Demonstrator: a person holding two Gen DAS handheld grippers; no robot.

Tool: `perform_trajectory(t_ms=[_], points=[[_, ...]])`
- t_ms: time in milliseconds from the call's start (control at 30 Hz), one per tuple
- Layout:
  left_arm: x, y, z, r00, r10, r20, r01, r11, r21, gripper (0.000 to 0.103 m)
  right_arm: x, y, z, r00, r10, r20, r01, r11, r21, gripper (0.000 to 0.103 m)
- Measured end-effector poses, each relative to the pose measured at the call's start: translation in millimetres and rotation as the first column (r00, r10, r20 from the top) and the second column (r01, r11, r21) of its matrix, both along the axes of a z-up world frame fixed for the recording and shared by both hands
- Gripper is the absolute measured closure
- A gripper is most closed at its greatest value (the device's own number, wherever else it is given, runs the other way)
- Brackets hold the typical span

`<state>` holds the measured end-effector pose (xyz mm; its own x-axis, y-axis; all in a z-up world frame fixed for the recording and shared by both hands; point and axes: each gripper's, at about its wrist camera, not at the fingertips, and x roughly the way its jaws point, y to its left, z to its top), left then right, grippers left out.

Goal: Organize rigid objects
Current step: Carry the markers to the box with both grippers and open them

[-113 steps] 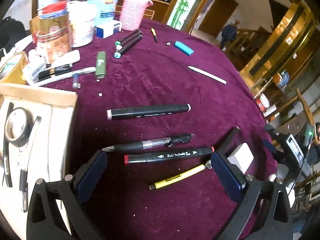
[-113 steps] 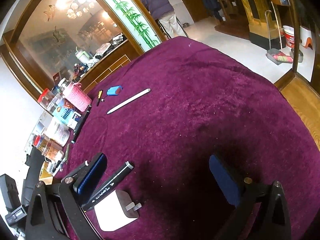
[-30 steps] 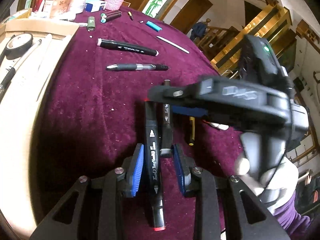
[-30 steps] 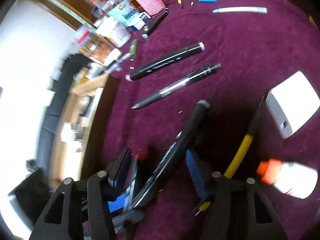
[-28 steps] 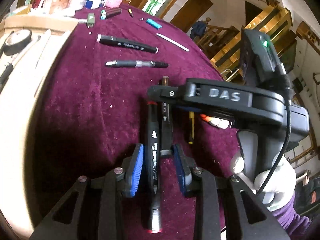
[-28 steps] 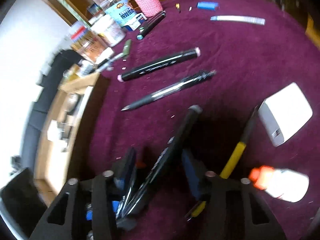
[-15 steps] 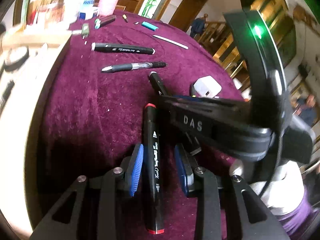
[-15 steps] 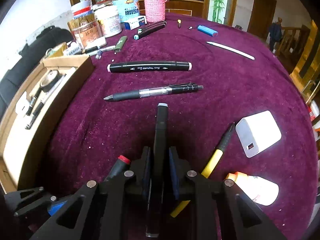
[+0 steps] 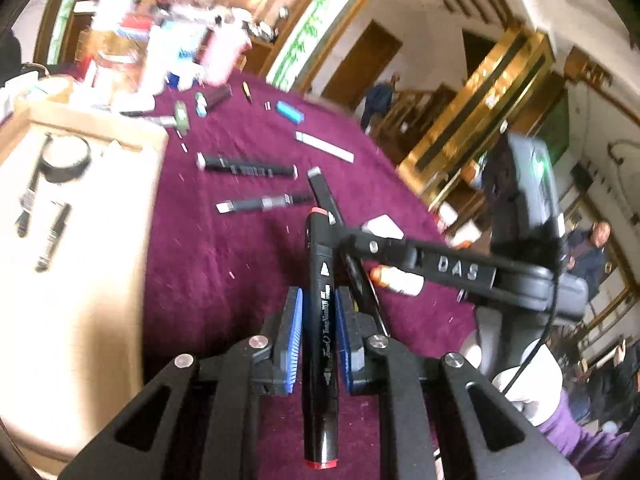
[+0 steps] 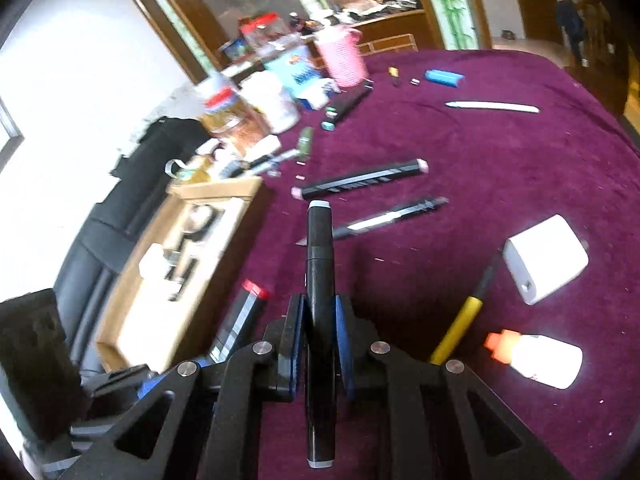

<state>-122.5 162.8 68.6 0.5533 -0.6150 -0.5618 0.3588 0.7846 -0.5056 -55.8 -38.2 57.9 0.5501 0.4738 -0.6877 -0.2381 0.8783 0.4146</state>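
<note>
My left gripper (image 9: pixel 318 322) is shut on a black marker with red ends (image 9: pixel 320 320) and holds it above the purple cloth. My right gripper (image 10: pixel 318 330) is shut on a black marker with grey ends (image 10: pixel 319 280), also lifted; it also shows in the left wrist view (image 9: pixel 326 196). The red-ended marker shows at lower left in the right wrist view (image 10: pixel 244 312). On the cloth lie another black marker (image 10: pixel 360 180), a black gel pen (image 10: pixel 384 216), a yellow pen (image 10: pixel 460 328), a white charger (image 10: pixel 544 258) and a white bottle with an orange cap (image 10: pixel 536 358).
A shallow cardboard box (image 9: pixel 52 220) with a tape roll (image 9: pixel 66 158) and pens sits at the table's left. Jars, a pink mesh cup (image 10: pixel 344 56), a blue lighter (image 10: pixel 444 77) and a white stick (image 10: pixel 492 107) stand at the far side. People stand in the background.
Both grippers have closed on their markers and lifted them off the cloth. Both views have swung toward the box on the left, with motion blur.
</note>
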Motion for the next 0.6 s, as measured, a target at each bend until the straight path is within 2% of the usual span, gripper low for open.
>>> perform_trajectory(t_ms=[100, 200, 400, 467, 600], points=[[-1, 28, 13, 0.998, 0.061, 0.018, -0.060, 0.998, -0.008, 0.087, -1, 13, 11, 0.999, 0.040, 0.009, -0.040, 0.999, 0.029, 0.086], [8, 62, 15, 0.989, 0.148, -0.008, -0.148, 0.989, 0.007, 0.087, 4, 34, 15, 0.996, 0.086, -0.014, -0.085, 0.994, 0.065, 0.086], [39, 122, 1, 0.949, 0.303, -0.084, -0.294, 0.951, 0.098, 0.087, 22, 82, 12, 0.986, 0.156, -0.065, -0.149, 0.984, 0.102, 0.086], [52, 137, -4, 0.934, 0.337, -0.119, -0.324, 0.939, 0.119, 0.087, 30, 98, 7, 0.981, 0.170, -0.090, -0.160, 0.981, 0.112, 0.086], [78, 149, -10, 0.922, 0.355, -0.157, -0.323, 0.926, 0.196, 0.087, 47, 127, -7, 0.970, 0.192, -0.149, -0.174, 0.976, 0.128, 0.086]])
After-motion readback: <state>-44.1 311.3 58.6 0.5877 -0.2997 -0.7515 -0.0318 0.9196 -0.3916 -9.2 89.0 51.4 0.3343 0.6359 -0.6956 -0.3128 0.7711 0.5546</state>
